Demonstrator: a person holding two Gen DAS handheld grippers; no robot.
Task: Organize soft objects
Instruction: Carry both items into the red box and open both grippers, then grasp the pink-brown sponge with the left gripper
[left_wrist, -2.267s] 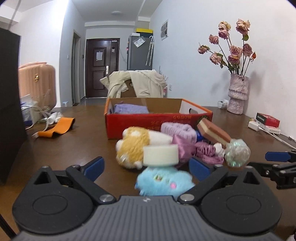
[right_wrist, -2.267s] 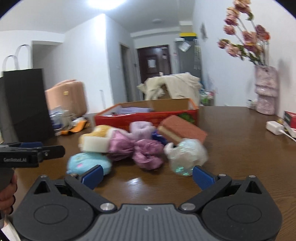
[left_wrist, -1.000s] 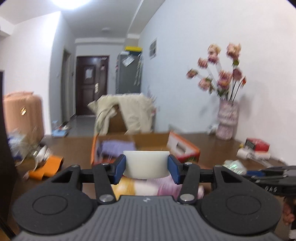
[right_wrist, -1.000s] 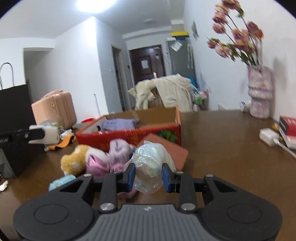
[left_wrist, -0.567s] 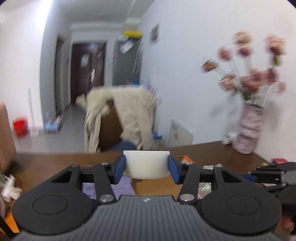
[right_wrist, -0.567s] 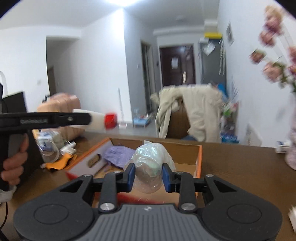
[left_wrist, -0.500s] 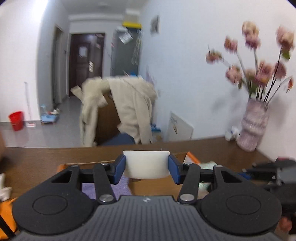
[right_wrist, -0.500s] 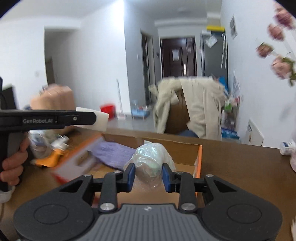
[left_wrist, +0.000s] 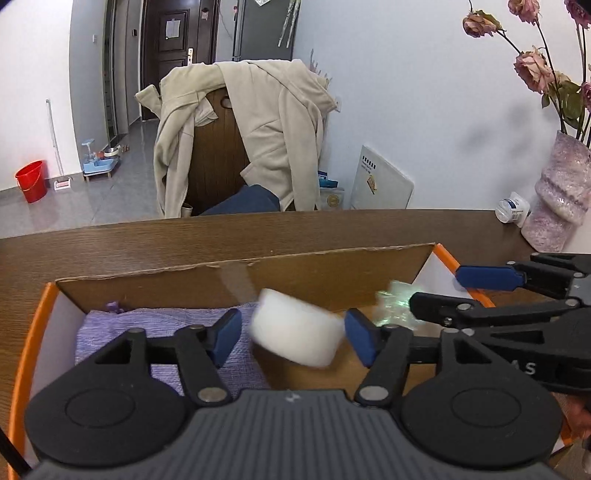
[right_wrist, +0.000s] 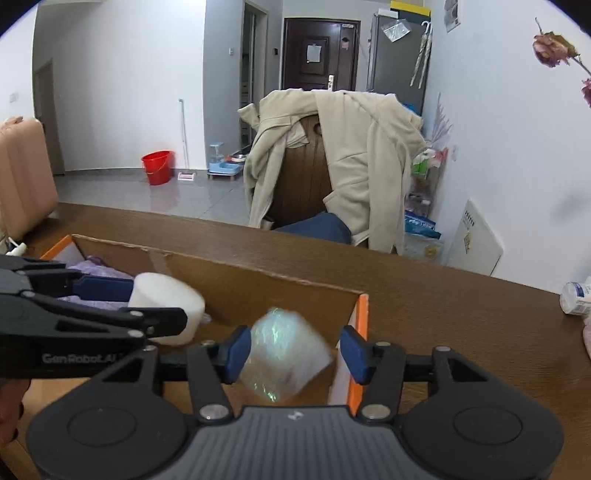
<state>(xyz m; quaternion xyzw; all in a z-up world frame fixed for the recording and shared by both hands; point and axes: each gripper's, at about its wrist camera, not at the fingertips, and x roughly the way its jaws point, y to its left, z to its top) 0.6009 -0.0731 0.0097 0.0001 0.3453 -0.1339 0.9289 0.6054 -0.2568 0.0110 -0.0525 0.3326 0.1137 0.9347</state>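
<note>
Both grippers hang over the open cardboard box with orange rim and red outside (left_wrist: 439, 248), which stands on the dark brown wooden desk (left_wrist: 110, 251). The left gripper (left_wrist: 291, 338) has just been opening its jaws: the blue pads stand apart from the white round foam sponge (left_wrist: 297, 338), which is tilted and blurred between them with a gap showing on each side, so it is released and not pressed. In the right wrist view the same white sponge (right_wrist: 170, 306) shows just past the left gripper's fingertip, above the box's inside. The right gripper (right_wrist: 291, 349) has likewise just been opening; the translucent, shimmering crumpled plastic ball (right_wrist: 284, 356) sits blurred between its blue pads, with a clear gap on the right-hand side and its left edge at or very near the other pad, so it is loose rather than clamped. From the left wrist view that ball (left_wrist: 395, 302) is only a greenish glint near the box's right end, by the right gripper's fingers (left_wrist: 487, 277). A folded lilac knitted cloth (left_wrist: 162, 332) lies on the box floor at its left side. Behind the desk a beige jacket (left_wrist: 258, 122) hangs over a wooden chair.
</note>
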